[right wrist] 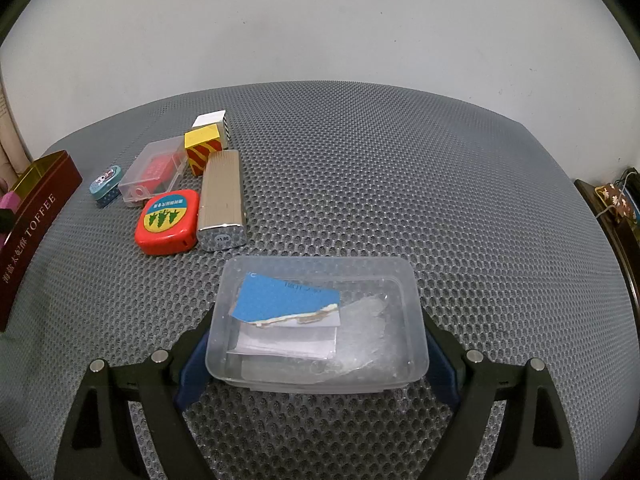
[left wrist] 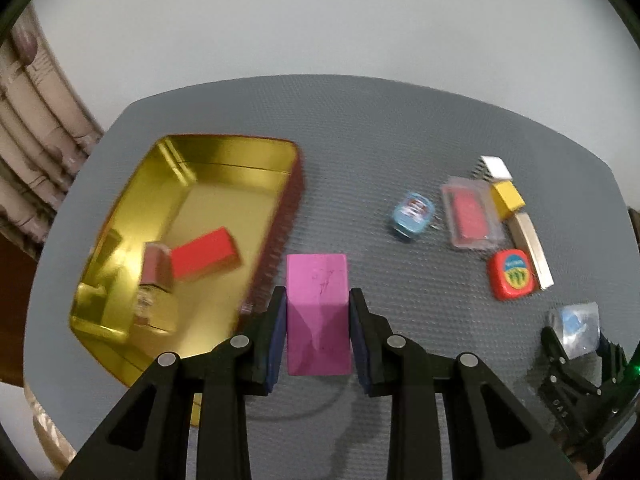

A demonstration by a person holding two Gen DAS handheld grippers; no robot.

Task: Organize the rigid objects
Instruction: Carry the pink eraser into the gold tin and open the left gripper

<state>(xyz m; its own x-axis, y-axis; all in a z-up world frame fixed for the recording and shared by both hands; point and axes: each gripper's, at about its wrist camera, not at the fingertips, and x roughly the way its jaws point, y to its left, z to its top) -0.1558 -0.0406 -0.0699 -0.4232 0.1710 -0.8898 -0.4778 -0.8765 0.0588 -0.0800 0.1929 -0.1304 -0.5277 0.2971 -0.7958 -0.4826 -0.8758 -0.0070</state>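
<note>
**Both grippers loaded over the grey mat**

Your left gripper (left wrist: 318,312) has its jaws clamped narrow on a pink block (left wrist: 318,312), the blue pads pressing its two sides, and the block hangs above the grey mat (left wrist: 380,140), just right of the gold tin (left wrist: 224,160). Inside that tin you have a red block (left wrist: 204,254) lying flat, with a small brownish piece (left wrist: 156,270) touching its left end; the tin is blurred, so finer detail is lost. Your right gripper (right wrist: 318,328) holds a clear plastic box (right wrist: 318,328) by its short sides, jaws spread wide around it, with blue card and folded paper inside. Beyond it sits a cluster: a red tape measure (right wrist: 168,222) touching a ribbed silver case (right wrist: 222,200), a yellow-and-red striped block (right wrist: 203,148) at the case's far end, a white block (right wrist: 210,119) behind that, a clear case with a red insert (right wrist: 154,176), and a small blue tin (right wrist: 106,184) beside it
</note>
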